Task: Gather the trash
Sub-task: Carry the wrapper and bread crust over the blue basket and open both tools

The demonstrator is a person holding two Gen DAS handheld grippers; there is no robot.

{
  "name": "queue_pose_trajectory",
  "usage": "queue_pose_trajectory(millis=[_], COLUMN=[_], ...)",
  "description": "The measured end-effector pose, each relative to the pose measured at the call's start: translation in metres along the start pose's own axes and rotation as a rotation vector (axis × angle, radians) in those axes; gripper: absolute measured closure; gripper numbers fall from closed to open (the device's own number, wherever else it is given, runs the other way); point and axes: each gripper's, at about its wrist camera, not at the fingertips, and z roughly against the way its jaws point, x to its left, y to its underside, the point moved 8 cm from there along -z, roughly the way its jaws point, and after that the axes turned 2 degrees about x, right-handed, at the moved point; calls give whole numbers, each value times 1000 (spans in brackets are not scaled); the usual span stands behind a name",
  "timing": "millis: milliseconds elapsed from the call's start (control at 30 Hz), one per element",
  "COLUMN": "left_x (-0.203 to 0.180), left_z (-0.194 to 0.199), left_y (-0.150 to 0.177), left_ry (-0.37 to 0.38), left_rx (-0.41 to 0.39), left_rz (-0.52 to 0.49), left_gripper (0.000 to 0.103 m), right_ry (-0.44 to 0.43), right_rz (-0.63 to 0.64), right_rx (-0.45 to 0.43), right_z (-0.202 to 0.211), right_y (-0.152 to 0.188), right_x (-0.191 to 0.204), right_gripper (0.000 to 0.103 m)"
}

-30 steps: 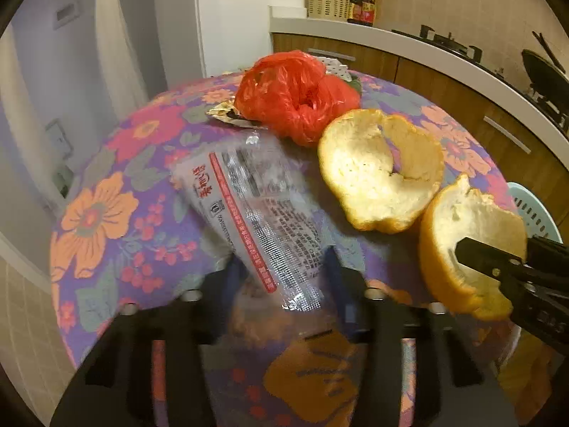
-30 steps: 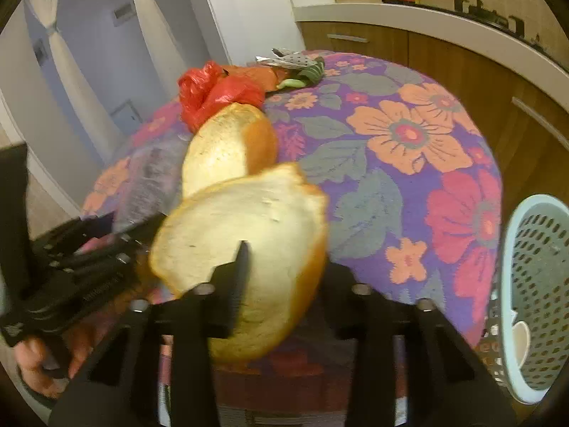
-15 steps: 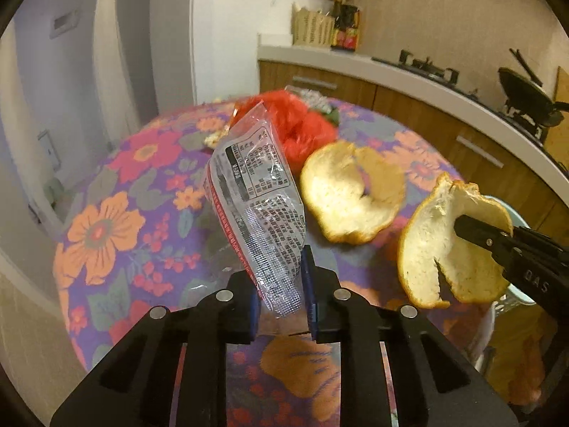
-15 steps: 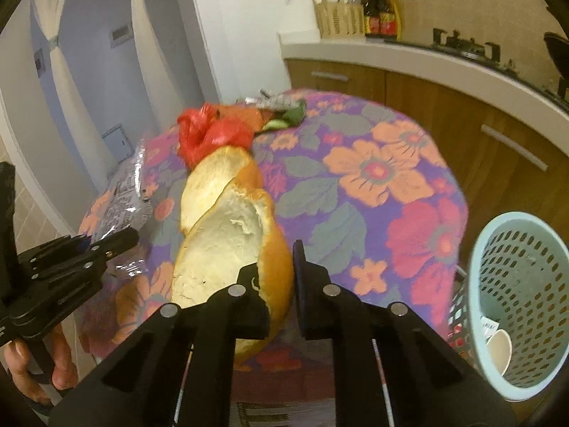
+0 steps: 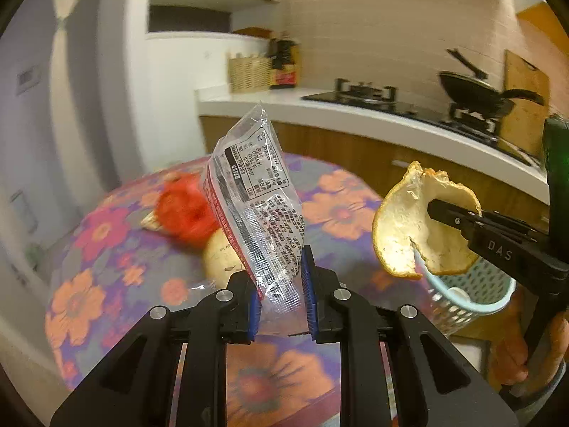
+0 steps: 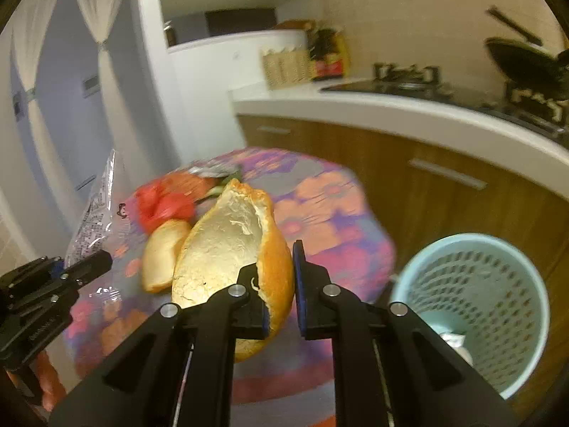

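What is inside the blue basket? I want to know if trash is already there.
Inside the blue basket, some pale scraps lie at the bottom. The right gripper covers part of it; the rest is unclear.

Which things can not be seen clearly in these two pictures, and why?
- Second peel: left wrist view, mostly hidden behind the held wrapper.
- Red bag: left wrist view, motion blur.
- Basket contents: right wrist view, only pale scraps show; its wall and the right gripper cover the rest.
- Wrapper print: too small to read.
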Motion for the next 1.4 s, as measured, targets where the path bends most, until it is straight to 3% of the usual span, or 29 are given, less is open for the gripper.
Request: queue_pose_trajectory(millis=[200, 433, 600, 833, 1000, 1200, 1400], left_x=[-54, -133, -194, -263, -290, -302, -307], left_z=[-19, -49, -70, -108, -132, -153, -164], left_y=[-18, -33, -34, -11, 9, 21, 28], left_ry=[97, 264, 359, 460, 470, 460, 450], left_rx=[-9, 2, 26, 131, 191, 229, 245], left_rz=[-71, -133, -195, -260, -308, -333, -342], left_gripper=[85, 85, 85, 85, 84, 83, 82], right_ry=[119, 272, 344, 390, 395, 411, 420], right_rz=[-84, -175, -249, -284, -340, -356, -408], right_rx=[-46, -32, 13, 139, 237, 273, 303], right_z=[23, 36, 37, 18, -2, -11, -16], right_y=[-9, 3, 23, 58, 88, 96, 106], right_x=[-72, -154, -204, -236, -253, -264, -282], right_gripper=[94, 94, 94, 94, 94, 93, 84])
